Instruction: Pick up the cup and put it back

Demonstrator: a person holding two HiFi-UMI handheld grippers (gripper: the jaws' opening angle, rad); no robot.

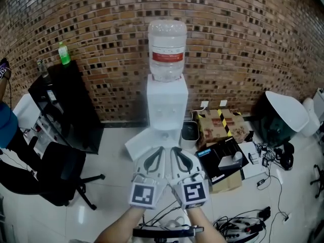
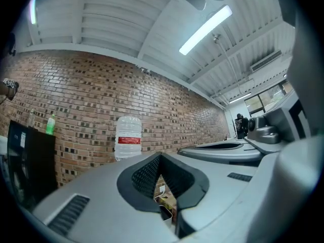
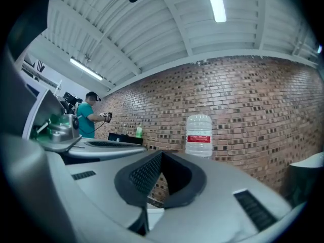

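- L gripper (image 1: 161, 150): jaws shut tip to tip, nothing btwn the pads. Only the small diamond gap behind the tips shows.
- R gripper (image 1: 173, 150): jaws also fully together, holding nothing.
- Both are held side by side, nearly touching, low in the head view, tips pointing at the water dispenser (image 1: 167, 105).
- Cup: can't make it out in any view, so no position to give.
- Dispenser is white and stands vs. the brick wall (image 1: 243, 44), w/ a big clear water bottle (image 1: 167, 49) w/ red label on top.
- A white flat board (image 1: 140, 145) lies at its foot, btwn the dispenser and the L gripper's tips.
- A small dark bin (image 1: 190, 131) is just R of the dispenser base.
- R of the bin there is a cardboard box (image 1: 223, 125) w/ yellow-black tape. A black box (image 1: 223, 158) sits nearer, just beside the R gripper.
- Far R: a dark round thing w/ a white top (image 1: 283, 115), kind unclear.
- Loose cables (image 1: 243, 221) are spread on the white floor (image 1: 111, 196) low R.
- L side: a black cabinet (image 1: 66, 105) vs. the wall w/ a green bottle (image 1: 64, 53) on top, and a black office chair (image 1: 55, 178) in front.
- A person in a teal shirt (image 3: 87, 120) stands by the cabinet, well apart from both grippers.
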